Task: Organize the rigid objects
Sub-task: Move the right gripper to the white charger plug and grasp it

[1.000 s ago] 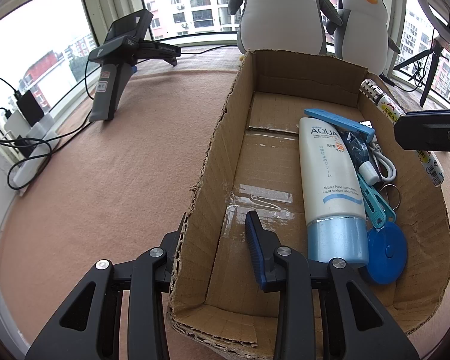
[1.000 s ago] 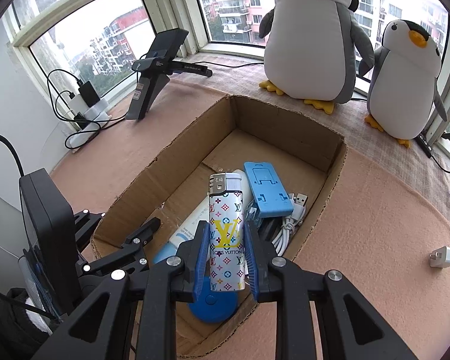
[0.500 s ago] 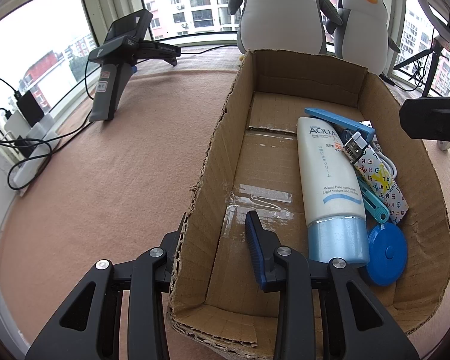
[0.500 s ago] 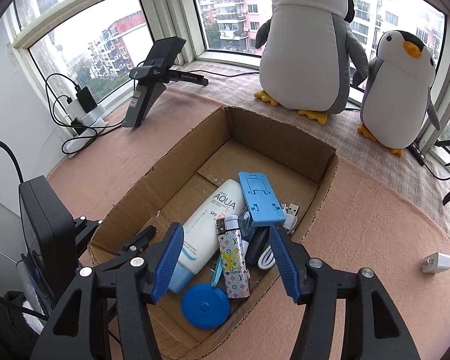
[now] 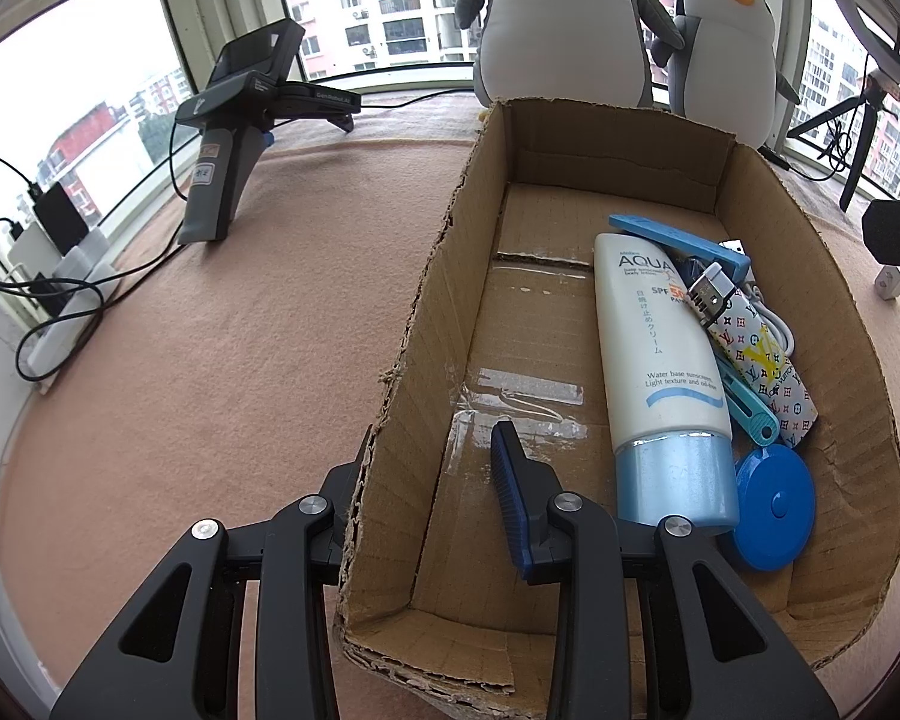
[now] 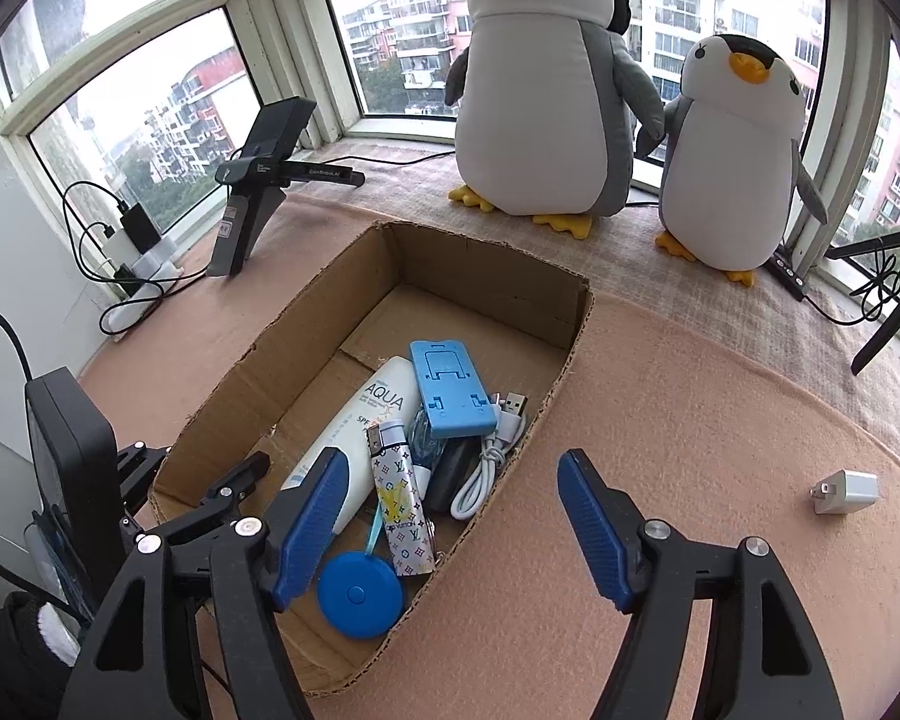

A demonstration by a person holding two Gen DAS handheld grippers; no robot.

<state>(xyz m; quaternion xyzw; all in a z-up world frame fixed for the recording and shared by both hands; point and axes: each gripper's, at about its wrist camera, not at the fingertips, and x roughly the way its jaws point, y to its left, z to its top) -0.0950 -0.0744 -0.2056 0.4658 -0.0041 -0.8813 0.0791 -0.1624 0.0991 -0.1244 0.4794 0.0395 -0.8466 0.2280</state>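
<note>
A cardboard box [image 6: 564, 324] [image 5: 450, 252] sits on the pink cloth. In it lie a white sunscreen tube [image 6: 354, 438] [image 5: 654, 354], a patterned lighter [image 6: 402, 510] [image 5: 756, 360], a blue phone stand [image 6: 450, 390], a blue round tape measure [image 6: 360, 594] [image 5: 771, 507] and a white USB cable [image 6: 492, 456]. My right gripper [image 6: 450, 522] is open and empty above the box's near right wall. My left gripper [image 5: 432, 480] straddles the box's left wall, one finger on each side; its jaws look apart and whether they pinch the cardboard is unclear. A white charger plug [image 6: 846, 492] lies on the cloth to the right.
Two plush penguins [image 6: 546, 90] [image 6: 738, 150] stand behind the box by the window. A black stand-mounted device [image 6: 258, 180] is at the back left. A power strip with cables [image 6: 132, 264] lies along the left sill. A tripod leg [image 6: 888, 318] is at the right.
The right gripper opened, let the lighter go into the box, then drew back up and to the right. The lighter now lies beside the sunscreen tube. The left gripper has not moved.
</note>
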